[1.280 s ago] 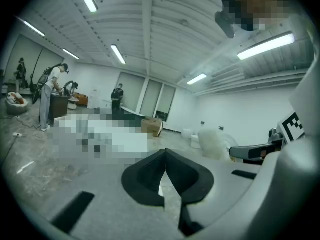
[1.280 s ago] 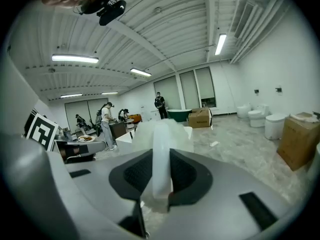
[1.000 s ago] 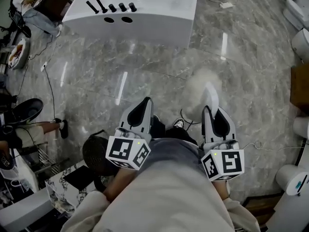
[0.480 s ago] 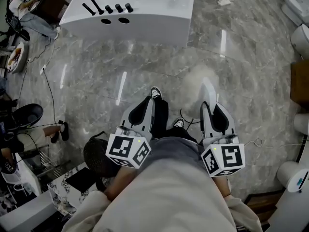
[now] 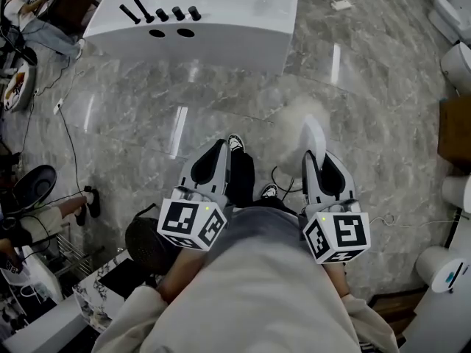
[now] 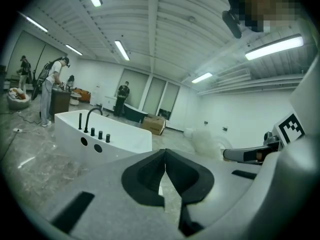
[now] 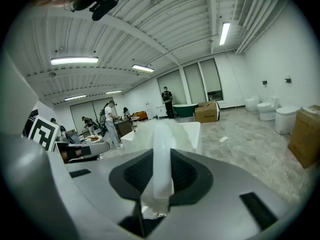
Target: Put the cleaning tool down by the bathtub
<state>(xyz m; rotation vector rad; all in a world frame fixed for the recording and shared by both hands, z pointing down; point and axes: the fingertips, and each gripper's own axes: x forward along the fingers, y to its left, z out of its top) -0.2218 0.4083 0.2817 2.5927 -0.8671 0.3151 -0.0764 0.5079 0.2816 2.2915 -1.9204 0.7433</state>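
Note:
The white bathtub [image 5: 221,28] stands ahead on the grey marble floor, apart from both grippers. My right gripper [image 5: 313,151] is shut on the white handle [image 7: 161,156] of the cleaning tool, and its jaws have just closed slightly tighter. The tool's fluffy pale head [image 5: 294,127] sticks out in front toward the tub [image 7: 195,129]. My left gripper [image 5: 219,147] is shut with nothing between its dark pads [image 6: 150,171], and the bathtub [image 6: 117,140] lies beyond it to the left. From the left gripper view, the fluffy head [image 6: 205,140] shows at the right.
A black faucet and knobs [image 5: 158,9] sit on the tub's near rim. Toilets [image 5: 456,65] and a brown box [image 5: 455,131] line the right side. A cable [image 5: 70,145] and seated people occupy the left. The person's shoe [image 5: 235,143] is between the grippers.
Both grippers have advanced toward the bathtub with the walking person. A shoe has stepped forward between them. The duster stays in the right gripper.

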